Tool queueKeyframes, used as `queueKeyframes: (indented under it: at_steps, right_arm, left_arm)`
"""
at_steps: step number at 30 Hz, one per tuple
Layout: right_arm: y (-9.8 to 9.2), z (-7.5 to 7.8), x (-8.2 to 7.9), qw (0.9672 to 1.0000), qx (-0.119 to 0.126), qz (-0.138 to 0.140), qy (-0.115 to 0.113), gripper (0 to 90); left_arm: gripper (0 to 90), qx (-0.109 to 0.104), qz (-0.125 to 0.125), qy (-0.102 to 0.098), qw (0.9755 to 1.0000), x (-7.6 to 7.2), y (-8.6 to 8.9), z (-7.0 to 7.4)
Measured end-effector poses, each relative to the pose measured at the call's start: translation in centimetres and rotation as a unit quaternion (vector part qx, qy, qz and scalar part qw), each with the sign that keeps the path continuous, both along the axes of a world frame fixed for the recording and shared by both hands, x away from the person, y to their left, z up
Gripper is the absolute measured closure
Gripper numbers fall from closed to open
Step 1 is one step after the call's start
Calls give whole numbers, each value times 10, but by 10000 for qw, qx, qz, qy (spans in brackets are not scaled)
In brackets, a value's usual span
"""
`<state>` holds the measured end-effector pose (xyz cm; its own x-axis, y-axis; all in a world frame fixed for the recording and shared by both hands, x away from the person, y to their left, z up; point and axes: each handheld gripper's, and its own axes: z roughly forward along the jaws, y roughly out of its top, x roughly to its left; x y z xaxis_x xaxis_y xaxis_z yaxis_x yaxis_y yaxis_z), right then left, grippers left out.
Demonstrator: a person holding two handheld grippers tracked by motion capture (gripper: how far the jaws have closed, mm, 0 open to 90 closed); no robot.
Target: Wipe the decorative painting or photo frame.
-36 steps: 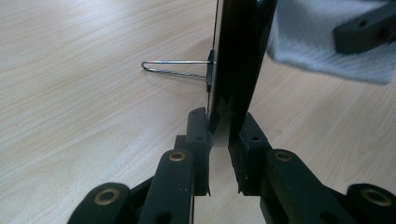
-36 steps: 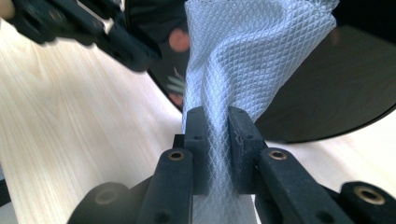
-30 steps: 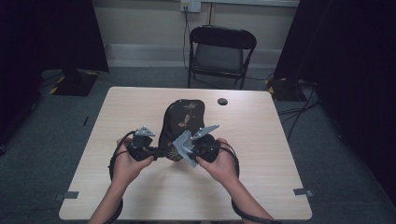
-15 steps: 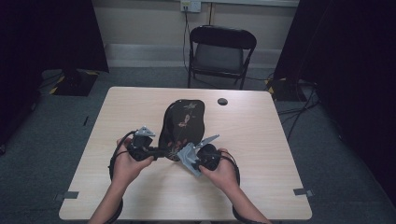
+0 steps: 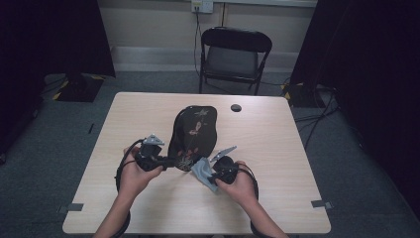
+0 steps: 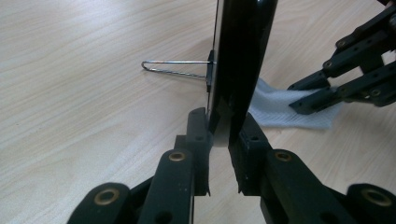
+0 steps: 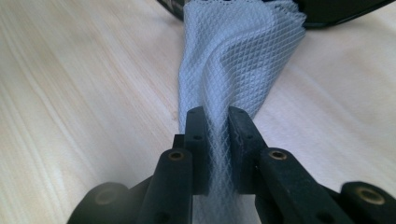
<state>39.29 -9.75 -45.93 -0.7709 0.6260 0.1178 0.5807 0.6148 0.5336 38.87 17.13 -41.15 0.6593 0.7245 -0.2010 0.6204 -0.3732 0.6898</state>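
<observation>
I have the glossy black oval plaque with a painted floral pattern (image 5: 192, 133) standing near the middle of the worktop (image 5: 277, 163), a little toward the near edge, propped on its thin wire easel leg (image 6: 175, 67). My left gripper (image 5: 167, 161) has its jaws clamped on the plaque's bottom rim, one jaw on each face; in the left gripper view the edge (image 6: 233, 70) rises straight up between them. My right gripper (image 5: 207, 174) has its jaws pinched shut on a pale grey waffle-weave cleaning cloth (image 7: 233, 60), and the free end of the cloth spills forward until it meets the plaque's lower edge. From above, the cloth (image 5: 204, 171) lies on the worktop just beside the plaque's near right corner.

I judge the step in hand to be wiping the plaque while the other hand steadies it. To do it well I should keep the left clamp firm and unmoving, since the wire leg gives little support and a sideways push could tip or skid the piece. The cloth is gripped near one end, so I would drag the loose part flat across the painted face instead of poking with the jaw tips, which could scratch the gloss. Light, even strokes from the bottom rim upward look safest to me. A small black round object (image 5: 236, 107) sits near the far edge, well apart from the work.
</observation>
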Motion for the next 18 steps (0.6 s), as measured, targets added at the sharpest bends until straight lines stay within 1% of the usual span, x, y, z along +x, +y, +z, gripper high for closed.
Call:
queueKeyframes:
  at_steps: [2, 4, 6, 7, 10, 13, 16, 18]
  right_arm:
    - [-3, 9, 0, 9999, 68, -18, -93, 799]
    - [-5, 21, 0, 9997, 138, -44, -211, 799]
    - [-7, 36, -1, 9991, 216, -66, -370, 799]
    - [-7, 44, -1, 9989, 241, -41, -408, 799]
    - [-6, 68, -3, 9972, 333, 2, -664, 799]
    - [-4, 94, -4, 9942, 499, 36, -947, 799]
    - [1, 121, -7, 9898, 707, 82, -1236, 799]
    - [6, 138, -8, 9872, 821, 165, -1358, 799]
  left_arm:
    - [785, -4, 6, 3, 10000, 0, 0, 0]
    - [785, -3, 9, 5, 10000, 0, 0, 0]
    - [785, 6, 3, 3, 10000, 0, 0, 0]
    - [786, 4, 17, -2, 10000, 0, 0, 0]
    - [786, 14, 33, -7, 10000, 0, -1, 1]
    - [786, 6, 43, -8, 10000, 0, -2, 1]
    - [786, 11, 38, -5, 10000, 0, -2, 1]
    - [786, 11, 28, -16, 10000, 0, -1, 0]
